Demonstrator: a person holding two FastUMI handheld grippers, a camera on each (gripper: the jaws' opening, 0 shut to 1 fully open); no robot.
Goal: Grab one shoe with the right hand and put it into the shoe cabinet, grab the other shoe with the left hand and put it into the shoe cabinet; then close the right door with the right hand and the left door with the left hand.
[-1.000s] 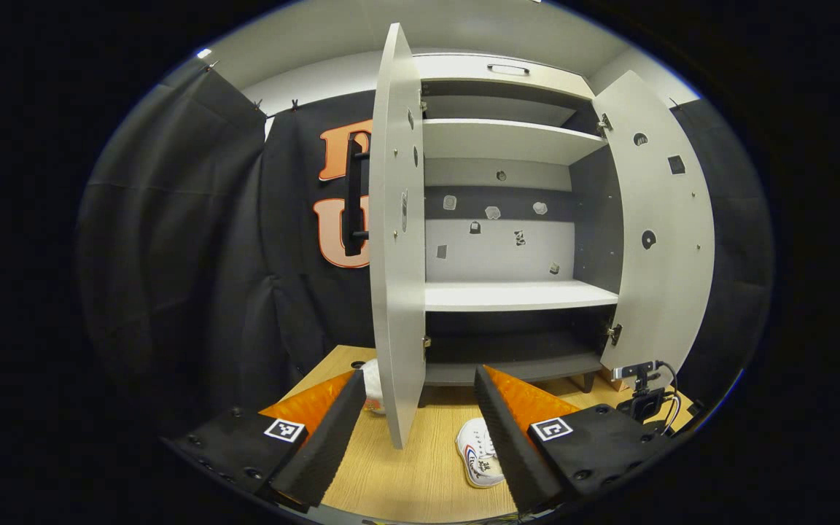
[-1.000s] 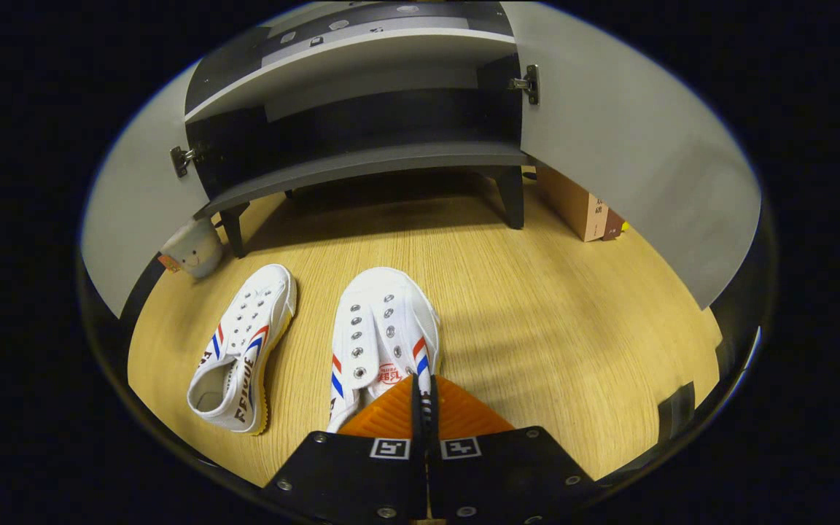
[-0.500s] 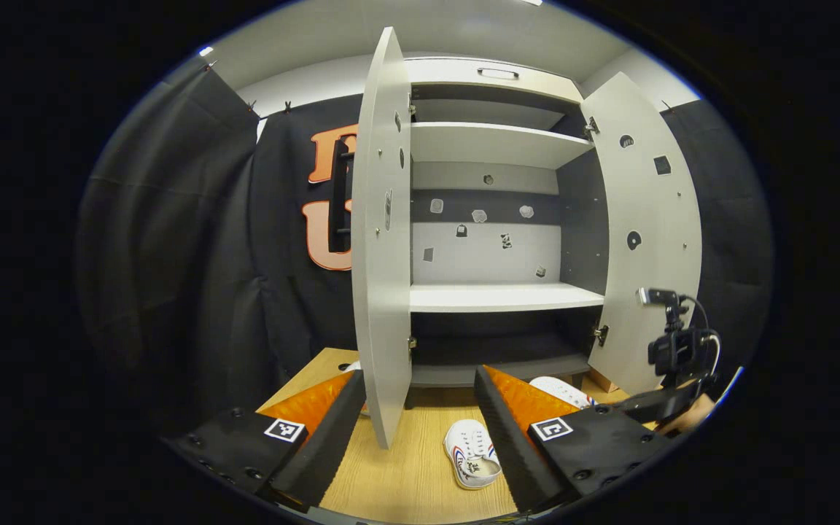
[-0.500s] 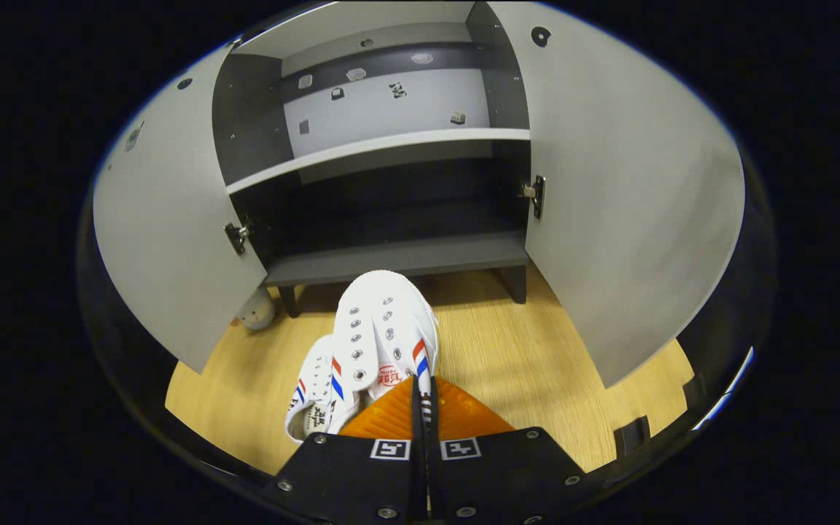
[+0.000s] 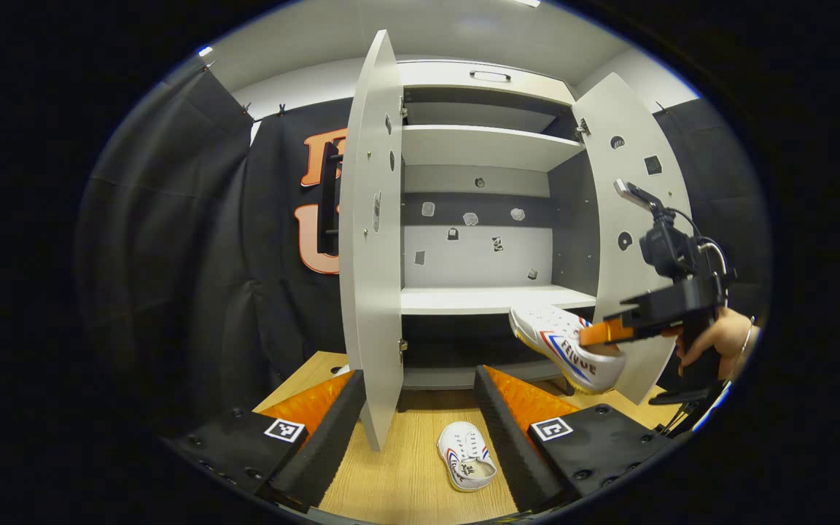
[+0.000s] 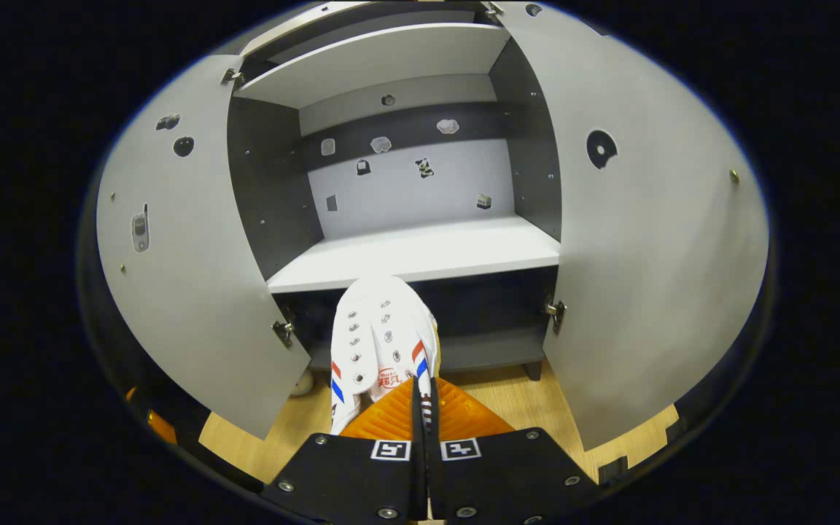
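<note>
The grey shoe cabinet (image 5: 489, 299) stands with both doors swung open. My right gripper (image 6: 424, 383) is shut on the heel rim of a white shoe (image 6: 382, 339) with red and blue stripes, held in the air with its toe toward the white middle shelf (image 6: 420, 255). In the left gripper view that shoe (image 5: 569, 346) hangs in front of the right door (image 5: 639, 219), carried by the right gripper (image 5: 602, 332) and a hand (image 5: 712, 339). The other white shoe (image 5: 467, 456) lies on the wooden floor (image 5: 405, 481). My left gripper (image 5: 413, 430) hangs open above the floor, near the left door's (image 5: 372, 240) edge.
The left door (image 6: 187, 255) and the right door (image 6: 646, 255) flank the opening. Below the white shelf lies a dark bottom shelf (image 6: 478, 350). A small pale plush toy (image 6: 305, 383) sits by the cabinet's left leg. Black cloth walls surround the booth.
My right gripper has lifted the shoe off the floor and up to the level of the middle shelf. The left gripper has drifted slightly; the other shoe stays on the floor.
</note>
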